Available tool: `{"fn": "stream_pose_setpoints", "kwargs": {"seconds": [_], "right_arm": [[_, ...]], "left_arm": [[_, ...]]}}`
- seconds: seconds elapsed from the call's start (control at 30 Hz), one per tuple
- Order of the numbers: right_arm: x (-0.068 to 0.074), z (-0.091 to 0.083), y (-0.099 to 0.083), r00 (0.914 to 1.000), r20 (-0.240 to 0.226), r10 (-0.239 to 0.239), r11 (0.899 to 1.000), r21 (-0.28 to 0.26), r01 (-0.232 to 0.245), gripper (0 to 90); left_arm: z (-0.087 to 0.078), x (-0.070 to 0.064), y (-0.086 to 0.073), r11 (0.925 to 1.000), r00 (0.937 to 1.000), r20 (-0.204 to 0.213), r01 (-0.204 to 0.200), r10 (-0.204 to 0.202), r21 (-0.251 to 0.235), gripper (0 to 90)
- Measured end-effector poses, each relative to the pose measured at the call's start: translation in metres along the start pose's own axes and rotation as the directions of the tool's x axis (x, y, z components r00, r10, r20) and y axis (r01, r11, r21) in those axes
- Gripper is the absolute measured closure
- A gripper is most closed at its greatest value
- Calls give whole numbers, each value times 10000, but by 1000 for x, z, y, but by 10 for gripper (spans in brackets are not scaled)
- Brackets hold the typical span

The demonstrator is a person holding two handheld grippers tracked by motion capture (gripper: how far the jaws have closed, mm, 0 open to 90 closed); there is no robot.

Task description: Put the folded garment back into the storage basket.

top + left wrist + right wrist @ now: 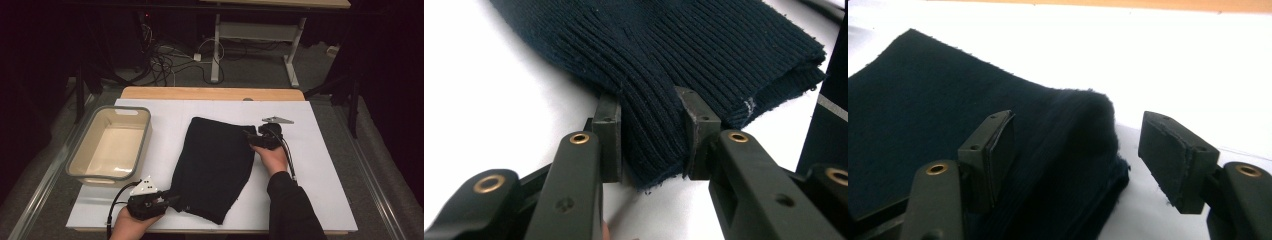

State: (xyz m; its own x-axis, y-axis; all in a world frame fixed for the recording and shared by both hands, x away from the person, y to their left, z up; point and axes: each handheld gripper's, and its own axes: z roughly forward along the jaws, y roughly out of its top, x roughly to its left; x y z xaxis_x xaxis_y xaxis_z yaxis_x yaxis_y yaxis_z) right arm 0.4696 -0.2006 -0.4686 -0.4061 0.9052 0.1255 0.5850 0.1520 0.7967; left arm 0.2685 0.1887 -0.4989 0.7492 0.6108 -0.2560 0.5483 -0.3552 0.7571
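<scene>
Dark navy ribbed knit garment [215, 167] lies flat mid-worktop on the white sheet-covered worktop [320, 165], long axis running roughly 12 to 6 o'clock, slightly skewed. Left claw [167, 200] sits at the garment's 7 o'clock corner, near the front edge of the worktop; in the left gripper view its jaws are clamped on a bunched fold of the ribbed hem [651, 150], pads pressing both sides of the fabric. Right claw [250, 137] is at the garment's 2 o'clock corner; in the right gripper view its jaws stand apart, straddling a raised hump of the knit [1083, 130], left pad close to the fabric, right pad clear of it over bare white sheet. Cannot tell if the left pad touches the cloth. Beige rectangular plastic tub with grey rim [80, 155] stands at 9 o'clock from the garment, just beside but apart from it. Light wood strip of the worktop [210, 93] shows at 12 o'clock beyond the sheet.
</scene>
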Motion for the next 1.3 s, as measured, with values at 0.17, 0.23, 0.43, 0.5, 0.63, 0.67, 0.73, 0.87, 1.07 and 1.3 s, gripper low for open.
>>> {"fn": "stream_pose_setpoints", "kwargs": {"seconds": [0.17,0.23,0.43,0.5,0.63,0.67,0.73,0.87,1.07,1.3], "right_arm": [[-4,11,-2,9997,232,-86,9976,692,70,322],[-4,13,-5,9994,292,-158,9951,978,129,323],[-1,10,-9,9991,305,-285,9926,1185,247,389],[1,10,-10,9993,249,-287,9928,1170,256,430],[2,9,-11,9995,30,-326,9931,1128,320,507],[3,9,-11,9995,-14,-322,9931,1124,322,528],[3,8,-12,9993,-201,-308,9935,1094,328,592],[2,8,-13,9973,-701,-237,9937,1077,312,691],[1,7,-15,9946,-986,-331,9947,939,424,746],[4,7,-14,9950,-808,-580,9940,883,651,752]], "left_arm": [[0,0,0,10000,10000,23,31,-31,10,648],[0,1,0,10000,9999,66,83,-83,27,647],[0,1,0,9999,9999,84,125,-125,18,647],[0,1,0,9999,9999,75,118,-118,16,647],[0,1,0,9999,9999,70,101,-101,13,648],[0,1,0,10000,9999,63,93,-93,16,647],[0,1,0,10000,9999,67,89,-89,19,647],[0,0,-1,10000,10000,32,53,-53,-8,647],[0,0,-1,10000,10000,11,35,-35,-15,647],[-1,-1,2,9998,10000,-73,22,-20,194,649]]}}
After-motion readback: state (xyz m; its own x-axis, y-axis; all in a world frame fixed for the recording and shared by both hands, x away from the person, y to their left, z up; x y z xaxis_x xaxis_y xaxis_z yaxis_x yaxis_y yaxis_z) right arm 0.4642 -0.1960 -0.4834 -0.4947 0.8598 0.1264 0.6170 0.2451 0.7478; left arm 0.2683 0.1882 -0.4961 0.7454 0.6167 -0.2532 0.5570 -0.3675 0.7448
